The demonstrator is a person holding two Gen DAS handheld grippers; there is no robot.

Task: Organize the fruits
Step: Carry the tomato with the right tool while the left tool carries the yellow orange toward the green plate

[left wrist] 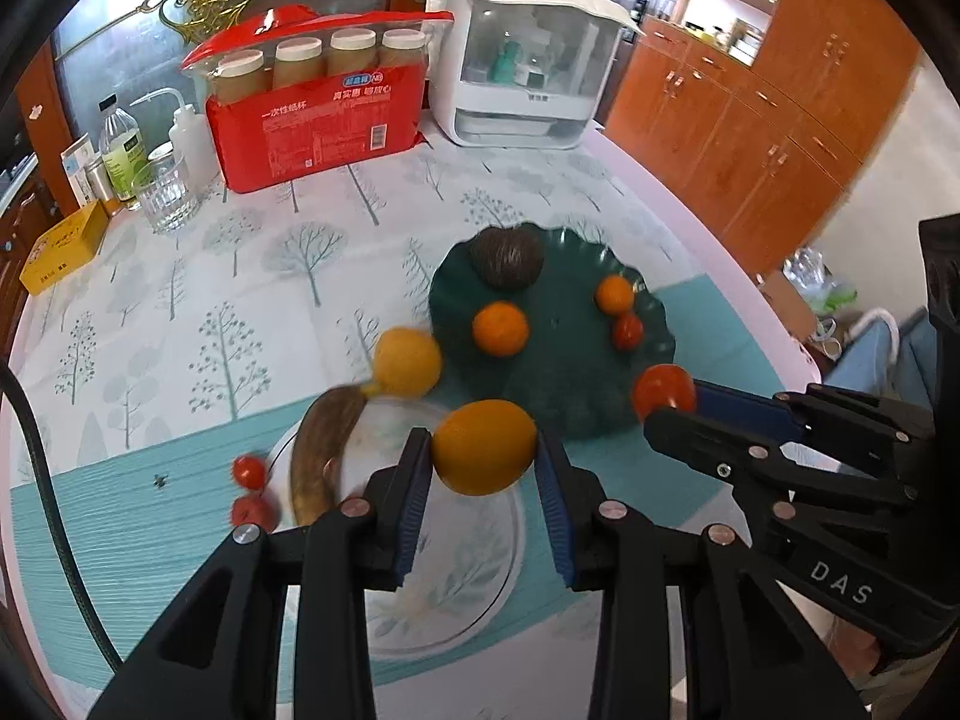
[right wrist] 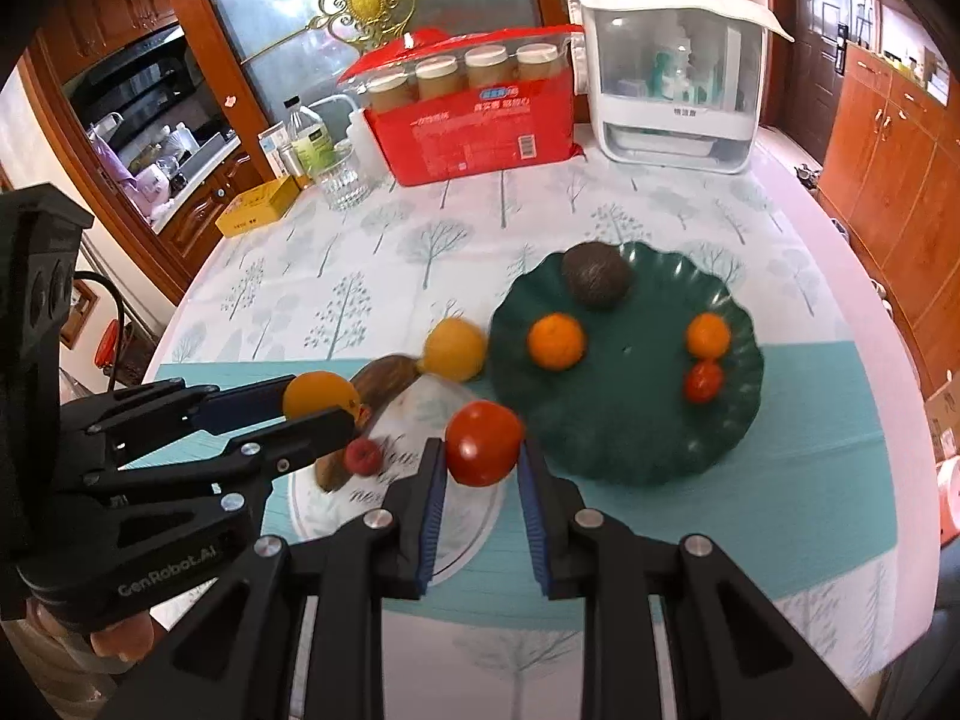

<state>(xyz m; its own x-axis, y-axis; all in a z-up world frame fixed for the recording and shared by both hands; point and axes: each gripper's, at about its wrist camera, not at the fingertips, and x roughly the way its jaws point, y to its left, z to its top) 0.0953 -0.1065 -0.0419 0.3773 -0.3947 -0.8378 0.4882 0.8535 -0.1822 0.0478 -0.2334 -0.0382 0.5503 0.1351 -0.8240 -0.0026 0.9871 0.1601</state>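
My left gripper (left wrist: 483, 456) is shut on a yellow-orange citrus fruit (left wrist: 483, 447) and holds it above the clear glass plate (left wrist: 456, 594). My right gripper (right wrist: 482, 456) is shut on a red tomato (right wrist: 483, 443), near the edge of the dark green plate (right wrist: 636, 438). The green plate holds a dark avocado (right wrist: 597, 274), two oranges (right wrist: 555, 341) and a small tomato (right wrist: 703, 381). A brown banana (left wrist: 321, 450), another yellow citrus (left wrist: 408, 360) and two small tomatoes (left wrist: 249, 471) lie at the glass plate.
At the table's back stand a red package of cups (left wrist: 312, 120), a white appliance (left wrist: 522, 60), a glass (left wrist: 165, 192), bottles (left wrist: 123, 150) and a yellow box (left wrist: 63, 246). The table's right edge (left wrist: 750, 276) drops toward wooden cabinets.
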